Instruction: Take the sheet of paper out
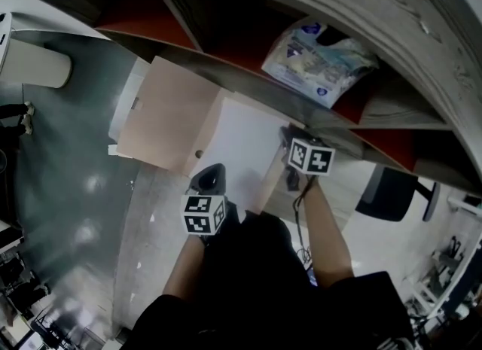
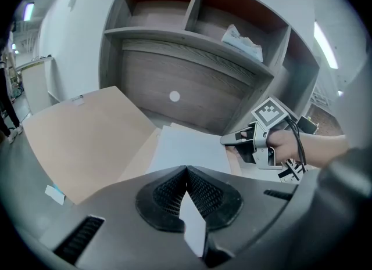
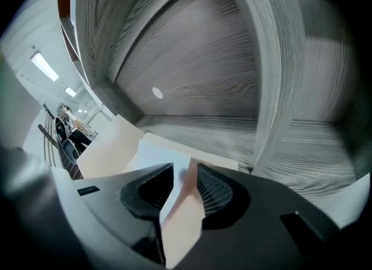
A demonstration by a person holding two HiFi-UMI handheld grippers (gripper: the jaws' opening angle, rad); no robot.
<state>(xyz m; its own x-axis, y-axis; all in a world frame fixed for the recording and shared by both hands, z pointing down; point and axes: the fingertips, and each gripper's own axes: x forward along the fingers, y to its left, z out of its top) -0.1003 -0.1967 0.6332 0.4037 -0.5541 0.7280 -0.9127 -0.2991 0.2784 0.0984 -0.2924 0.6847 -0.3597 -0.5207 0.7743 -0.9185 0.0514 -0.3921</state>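
Left hand-held gripper [image 2: 186, 173] first: its jaws are pinched tight on the near edge of the sheet of paper [image 2: 192, 147], and the white edge runs right between the pads. The sheet lies flat and spreads away from that grip toward twelve o'clock, on top of the opened beige folder [image 1: 169, 111]. The folder's big cover is folded out at about ten o'clock from the sheet.

Over to the right hand-held gripper [image 3: 185, 168], at roughly two o'clock from the left one. Its jaws stand wide apart. The folder's beige flap [image 3: 185, 222] rises on edge through the gap, with clear space on the left pad's side. Whether it brushes the right pad I cannot tell. The white sheet lies just beyond the left pad, at eleven o'clock from those jaws. The person's hand [image 2: 288, 144] wraps the handle behind the marker cube.

Further out, folder and sheet rest on the grey wood-grain bench [image 3: 244, 138]. At twelve o'clock stands the shelf unit [image 2: 192, 83], whose back panel shows one small white dot [image 2: 174, 96]. Up at one o'clock, in a red-lined upper compartment, a crumpled plastic packet [image 1: 320, 59] lies on its own, well apart from both jaws.
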